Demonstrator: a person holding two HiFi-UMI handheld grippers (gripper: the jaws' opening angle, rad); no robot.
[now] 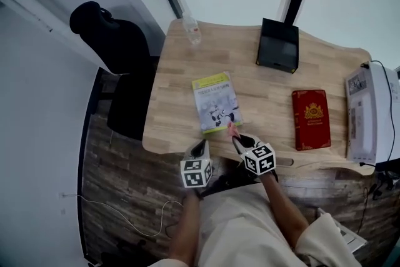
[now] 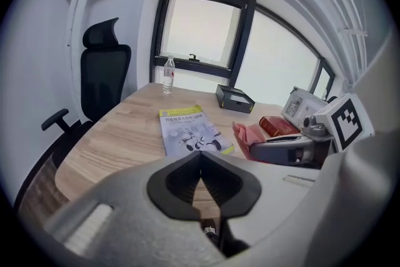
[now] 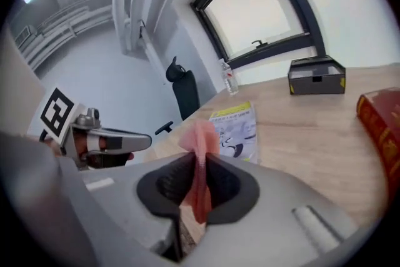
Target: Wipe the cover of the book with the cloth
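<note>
Right gripper [image 1: 236, 138]: jaws clamped on the pink cloth [image 3: 199, 137], which stands up between them. Left gripper [image 2: 200, 158]: jaws together, nothing held, just to the left of the right gripper. The book [image 1: 216, 102] lies flat on the table [image 1: 175, 84], cover up, directly ahead of both grippers; the cloth's tip is at its near edge.

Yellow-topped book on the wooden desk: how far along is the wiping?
Done: the pink cloth is clamped in the right gripper. In hand: it is at the near corner of the yellow-topped book. Remaining: the wiping itself. The left gripper is shut, empty.
</note>
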